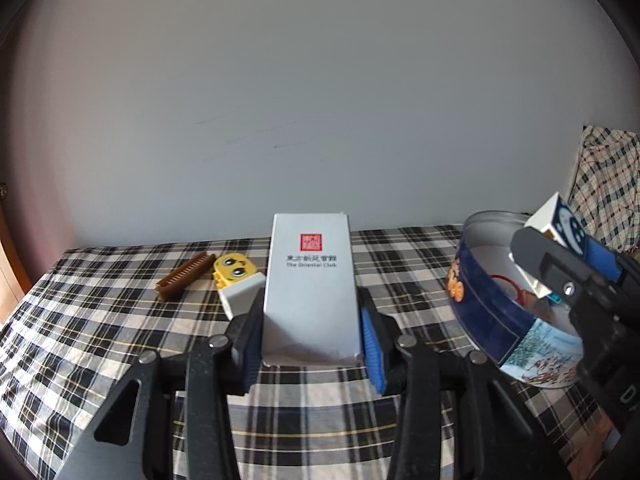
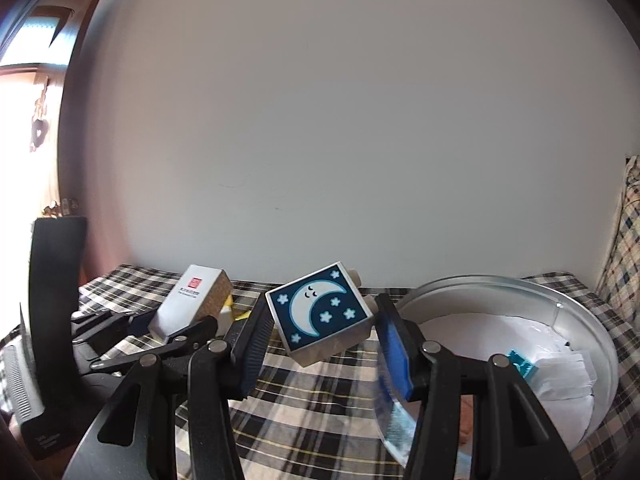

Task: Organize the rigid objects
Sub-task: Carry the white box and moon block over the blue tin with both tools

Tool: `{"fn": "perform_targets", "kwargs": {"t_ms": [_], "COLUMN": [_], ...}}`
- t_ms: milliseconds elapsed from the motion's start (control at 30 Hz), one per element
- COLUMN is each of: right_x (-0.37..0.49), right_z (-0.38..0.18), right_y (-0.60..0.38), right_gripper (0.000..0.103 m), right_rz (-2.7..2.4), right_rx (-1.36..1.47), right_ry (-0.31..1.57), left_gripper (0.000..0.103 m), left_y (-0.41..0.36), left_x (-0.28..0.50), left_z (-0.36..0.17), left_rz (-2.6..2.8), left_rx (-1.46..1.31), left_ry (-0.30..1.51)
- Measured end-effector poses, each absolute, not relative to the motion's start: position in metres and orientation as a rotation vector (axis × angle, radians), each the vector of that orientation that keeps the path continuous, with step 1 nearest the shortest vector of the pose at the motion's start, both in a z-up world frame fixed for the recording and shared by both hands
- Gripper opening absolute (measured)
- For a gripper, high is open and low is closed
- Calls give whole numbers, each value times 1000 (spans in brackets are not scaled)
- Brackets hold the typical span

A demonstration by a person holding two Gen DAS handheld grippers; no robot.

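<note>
My left gripper (image 1: 312,340) is shut on a silver box (image 1: 311,284) with a red seal, held just above the checked bedspread; the box also shows in the right wrist view (image 2: 188,304). My right gripper (image 2: 320,344) is shut on a white block with a moon and stars picture (image 2: 322,314), tilted, held to the left of the round tin (image 2: 576,320). In the left wrist view the moon block (image 1: 568,232) sits over the tin (image 1: 500,320). A yellow-faced toy block (image 1: 238,280) and a brown comb (image 1: 184,276) lie left of the box.
The tin holds white paper (image 2: 520,344) and a small teal piece (image 2: 520,364). A white wall runs behind the bed (image 1: 100,340). A checked pillow (image 1: 608,184) stands at the right. The left gripper's body (image 2: 56,320) fills the left of the right wrist view.
</note>
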State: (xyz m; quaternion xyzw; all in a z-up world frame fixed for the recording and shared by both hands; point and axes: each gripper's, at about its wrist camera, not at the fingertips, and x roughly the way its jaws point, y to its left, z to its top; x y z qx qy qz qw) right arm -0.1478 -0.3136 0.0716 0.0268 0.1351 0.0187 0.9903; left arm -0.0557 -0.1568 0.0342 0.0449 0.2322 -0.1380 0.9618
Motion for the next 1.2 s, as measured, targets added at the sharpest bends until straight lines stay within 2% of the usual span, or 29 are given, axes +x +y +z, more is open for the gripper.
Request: {"fn": "perform_targets", "kwargs": {"t_ms": [600, 1200], "right_x": [-153, -167], "right_z": [78, 86], "right_y": [-349, -457], "right_gripper": [54, 54], "right_rz": [-45, -251], "right_rx": [20, 129], "right_ry": [268, 254], "left_gripper": [41, 41], "left_y": [-212, -290], "left_x": [-59, -60], "left_z": [46, 45], "left_rz": [-339, -474], "left_rx": [96, 130], "left_ry": [430, 428]}}
